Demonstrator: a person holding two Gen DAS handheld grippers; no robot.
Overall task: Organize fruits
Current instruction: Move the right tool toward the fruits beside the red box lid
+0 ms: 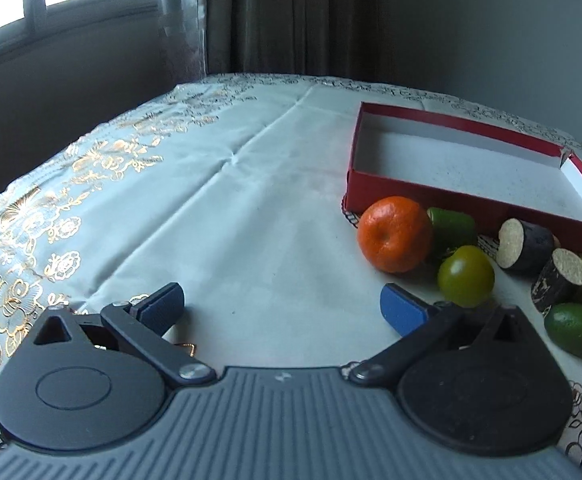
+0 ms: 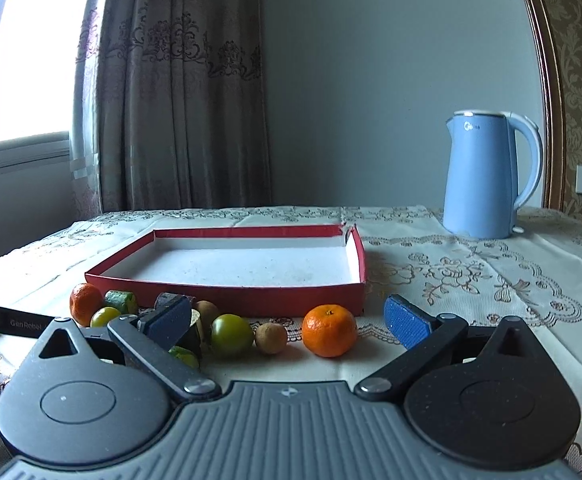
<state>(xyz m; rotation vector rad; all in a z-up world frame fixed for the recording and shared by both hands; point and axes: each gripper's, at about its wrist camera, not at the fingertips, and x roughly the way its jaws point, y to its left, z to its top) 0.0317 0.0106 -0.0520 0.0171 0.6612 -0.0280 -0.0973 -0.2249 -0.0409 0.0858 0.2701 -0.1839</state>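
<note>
Fruits lined along the red box (image 2: 227, 300), both tools spread wide.
Two glossy oranges (image 2: 329, 330), two green tomatoes (image 2: 231, 335); left tool (image 1: 283, 306), right tool (image 2: 287, 320) hold nothing.

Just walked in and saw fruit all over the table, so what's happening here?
A person holds two grippers over the table, both open and empty: the left gripper and the right gripper. The red box holds nothing yet. Oranges, green fruits and other pieces lie in front of it, untouched.
</note>
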